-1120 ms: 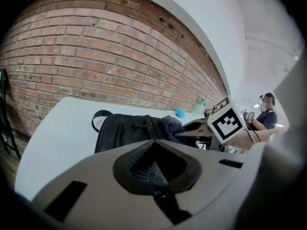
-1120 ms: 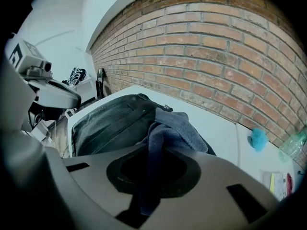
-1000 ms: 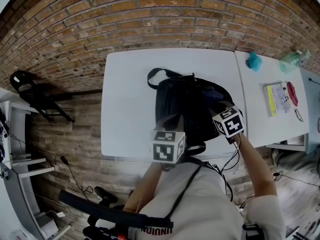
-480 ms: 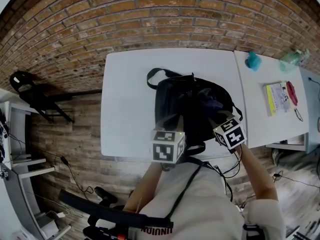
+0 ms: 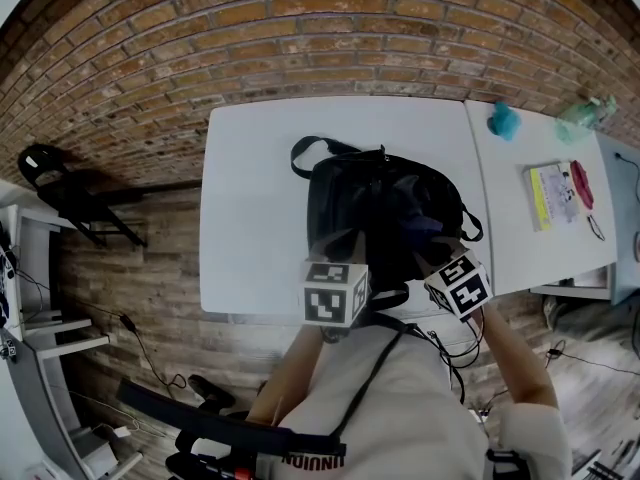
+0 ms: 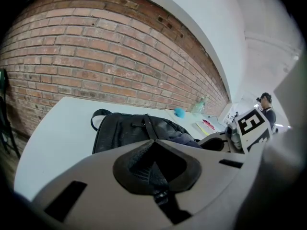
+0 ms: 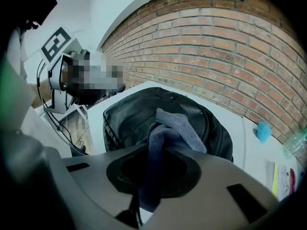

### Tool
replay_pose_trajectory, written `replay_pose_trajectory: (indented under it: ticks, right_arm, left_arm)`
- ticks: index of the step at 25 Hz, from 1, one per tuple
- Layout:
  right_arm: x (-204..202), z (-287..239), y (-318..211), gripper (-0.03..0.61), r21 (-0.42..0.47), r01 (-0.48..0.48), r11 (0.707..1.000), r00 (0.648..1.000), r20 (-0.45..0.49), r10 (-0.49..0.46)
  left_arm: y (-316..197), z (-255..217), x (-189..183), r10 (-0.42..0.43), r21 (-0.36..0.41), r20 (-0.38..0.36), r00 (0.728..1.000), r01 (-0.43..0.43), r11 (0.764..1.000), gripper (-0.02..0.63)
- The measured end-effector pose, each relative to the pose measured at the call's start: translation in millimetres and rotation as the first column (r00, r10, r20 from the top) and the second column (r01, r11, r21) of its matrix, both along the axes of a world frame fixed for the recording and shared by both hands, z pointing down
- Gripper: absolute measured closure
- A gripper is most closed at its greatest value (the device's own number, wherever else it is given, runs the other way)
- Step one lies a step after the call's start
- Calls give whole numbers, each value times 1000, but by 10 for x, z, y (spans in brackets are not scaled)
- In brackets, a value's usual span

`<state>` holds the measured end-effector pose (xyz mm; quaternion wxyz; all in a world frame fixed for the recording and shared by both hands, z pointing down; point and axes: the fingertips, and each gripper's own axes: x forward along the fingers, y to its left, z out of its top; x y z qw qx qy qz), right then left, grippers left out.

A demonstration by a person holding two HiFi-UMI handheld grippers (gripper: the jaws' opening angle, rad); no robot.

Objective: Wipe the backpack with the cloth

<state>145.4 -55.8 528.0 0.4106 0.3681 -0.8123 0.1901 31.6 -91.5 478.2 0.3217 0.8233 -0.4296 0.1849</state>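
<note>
**Gripping the cloth at the backpack's near right corner**

Starting at the far left of the head view, a black folding stand (image 5: 62, 186) sits on the wooden floor below the brick wall (image 5: 330, 28). Next to it is a white table (image 5: 250, 188), bare along its left part. The black backpack (image 5: 365, 203) lies flat on the table's right half, its carry loop pointing to the far left corner and a strap trailing off its right side.

The left gripper (image 6: 154, 170) hovers at the backpack's near edge. Its jaws are closed together, and its own view shows nothing between them. Its marker cube (image 5: 335, 293) sits just over the table's near rim.

To its right, the grey-blue cloth (image 7: 175, 128) is bunched on the near right part of the backpack. The right gripper (image 7: 152, 176) has its jaws clamped on the cloth. One end hangs down through the jaws and the rest spills forward onto the bag.

A second white table (image 5: 520, 258) butts against the first on the right. On it are a teal object (image 5: 503, 120), a pale green bottle (image 5: 585, 116), a yellow-edged book (image 5: 553, 198) and a pink item (image 5: 583, 186) just beside the book.
</note>
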Motion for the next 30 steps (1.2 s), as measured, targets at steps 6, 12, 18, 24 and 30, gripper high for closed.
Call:
replay_pose_trajectory:
  ticks: [6,12,18,24,30]
  right_arm:
    - [8,16,196,540,-34,9,999,1000,10,-9]
    - [6,59,413,540,-90,5,996,999,38,-2]
    - [4,111,617,540,-143,35,989,999,35,-30]
    - [15,28,549,540,-158,56,986,997,56,-47]
    - [84,-428,-143,540,-11,15,1000,994,110,-13]
  left_arm:
    - [23,14,6,0,-7,0,1000,0,1000,609]
    - [32,26,-7,-1,-7,4,1000,1,1000,609]
    - [27,21,-24,-4,-7,8,1000,4,1000,609]
    - [20,16,-30,-5,-3,11,1000,5,1000,609]
    - [11,4,-61,-12,4,13,1000,12,1000,609]
